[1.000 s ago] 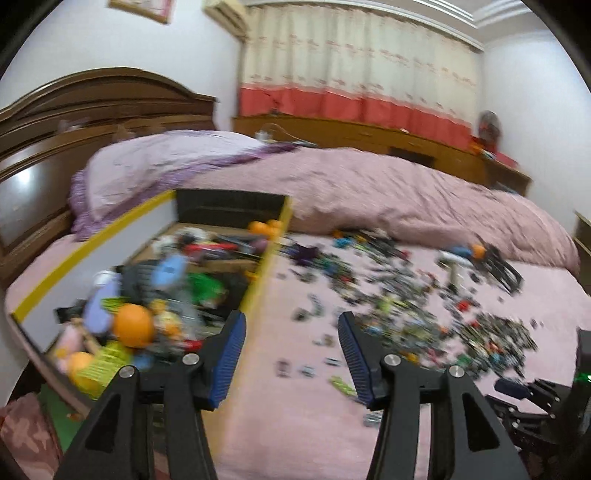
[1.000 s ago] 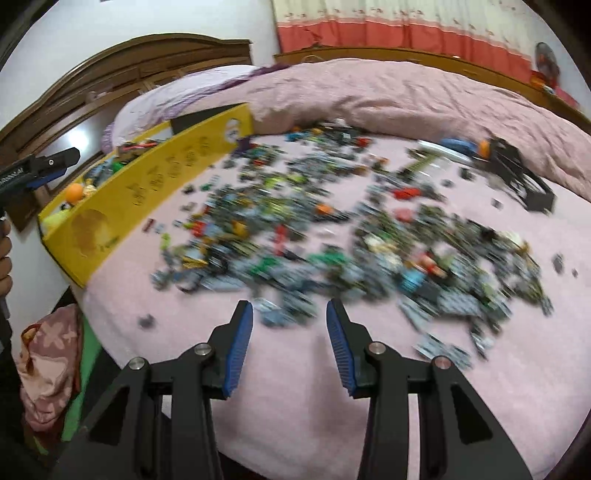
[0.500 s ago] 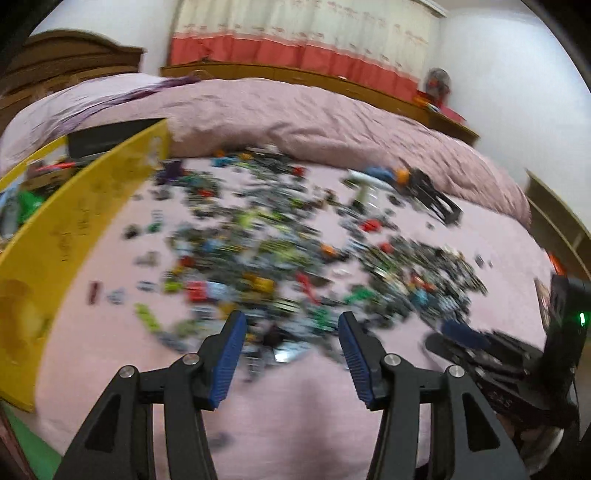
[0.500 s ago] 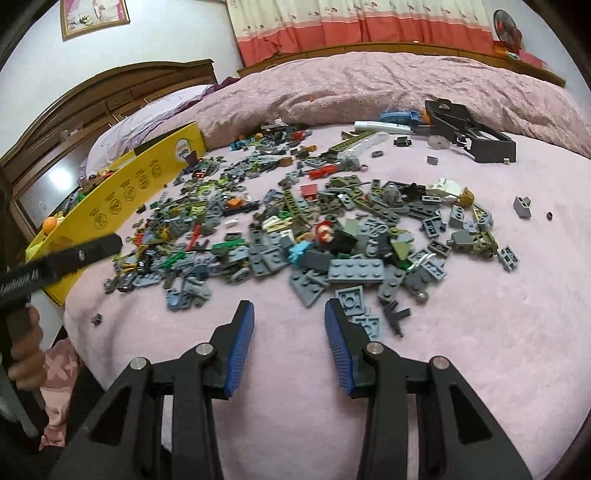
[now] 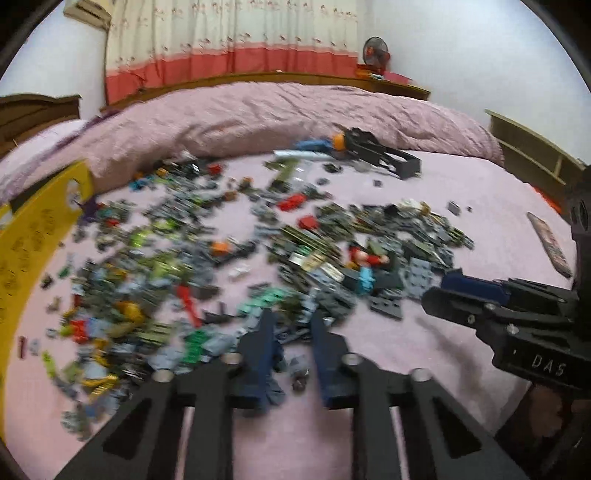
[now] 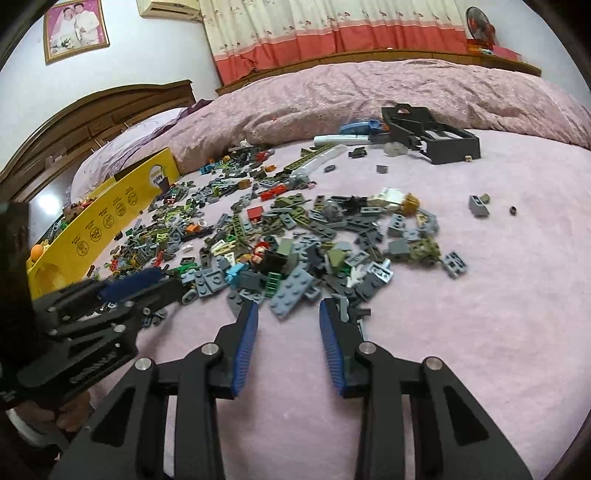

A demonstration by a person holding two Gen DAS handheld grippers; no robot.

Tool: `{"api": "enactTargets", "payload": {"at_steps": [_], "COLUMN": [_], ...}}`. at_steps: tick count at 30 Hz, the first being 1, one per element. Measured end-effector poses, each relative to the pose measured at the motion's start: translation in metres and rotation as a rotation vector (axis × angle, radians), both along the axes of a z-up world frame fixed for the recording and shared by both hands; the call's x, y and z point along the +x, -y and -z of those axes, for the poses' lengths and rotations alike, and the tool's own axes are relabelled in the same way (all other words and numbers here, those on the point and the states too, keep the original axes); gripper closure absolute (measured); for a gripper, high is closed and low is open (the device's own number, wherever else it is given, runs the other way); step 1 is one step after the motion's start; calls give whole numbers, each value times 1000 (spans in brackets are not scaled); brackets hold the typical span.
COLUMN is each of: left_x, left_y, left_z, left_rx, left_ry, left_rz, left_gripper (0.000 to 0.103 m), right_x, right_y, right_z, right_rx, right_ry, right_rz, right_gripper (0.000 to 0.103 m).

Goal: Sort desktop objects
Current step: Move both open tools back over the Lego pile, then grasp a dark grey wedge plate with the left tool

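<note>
Pink bedsheet [image 6: 480,332], scattered bricks [image 6: 295,236], yellow box [image 6: 110,218], curtains [image 6: 332,26]

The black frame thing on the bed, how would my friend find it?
Look at the pink bed, past the far edge of the brick pile, by the rumpled blanket. The black frame is one big hollow piece, far larger than any brick.

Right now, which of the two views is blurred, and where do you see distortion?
Left wrist view: motion blur smears the bricks and the left gripper. Right wrist view: sharp, single bricks readable by the right gripper. Both views: fisheye bends the yellow box and darkens the corners.
</note>
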State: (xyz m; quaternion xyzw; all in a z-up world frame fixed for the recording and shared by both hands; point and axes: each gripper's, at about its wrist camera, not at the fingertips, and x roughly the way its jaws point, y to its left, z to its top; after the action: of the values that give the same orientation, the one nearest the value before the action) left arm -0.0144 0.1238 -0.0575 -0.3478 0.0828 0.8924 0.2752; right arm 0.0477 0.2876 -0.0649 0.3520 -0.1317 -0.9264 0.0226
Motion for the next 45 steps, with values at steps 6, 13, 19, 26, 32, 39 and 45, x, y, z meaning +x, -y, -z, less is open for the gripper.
{"api": "enactTargets", "payload": {"at_steps": [6, 13, 19, 26, 32, 39, 45], "left_x": [26, 48, 32, 19, 19, 10, -6], "left_y": [-16, -20, 14, 60, 73, 51, 42], "left_z": [-5, 1, 3, 1, -4, -3, -2], "left_rx": [44, 15, 19, 8, 58, 109, 141], "left_ry": [48, 69, 83, 74, 106, 208, 249], "left_rz": [150, 166, 30, -135, -177, -245, -360], "left_gripper": [93, 88, 86, 79, 75, 56, 53], "right_x": [8, 15, 20, 23, 23, 23, 24], "right_y": [-7, -10, -8, -3, 0, 2, 2], "right_z": [1, 2, 2, 1, 2, 3, 6], "right_rx": [-13, -31, -36, -32, -33, -40, -46], "right_ry": [-7, -16, -21, -30, -29, -28, -30], "right_rz": [-2, -2, -9, -27, -35, -36, -42], "right_gripper": [68, 67, 66, 66, 66, 66, 66]}}
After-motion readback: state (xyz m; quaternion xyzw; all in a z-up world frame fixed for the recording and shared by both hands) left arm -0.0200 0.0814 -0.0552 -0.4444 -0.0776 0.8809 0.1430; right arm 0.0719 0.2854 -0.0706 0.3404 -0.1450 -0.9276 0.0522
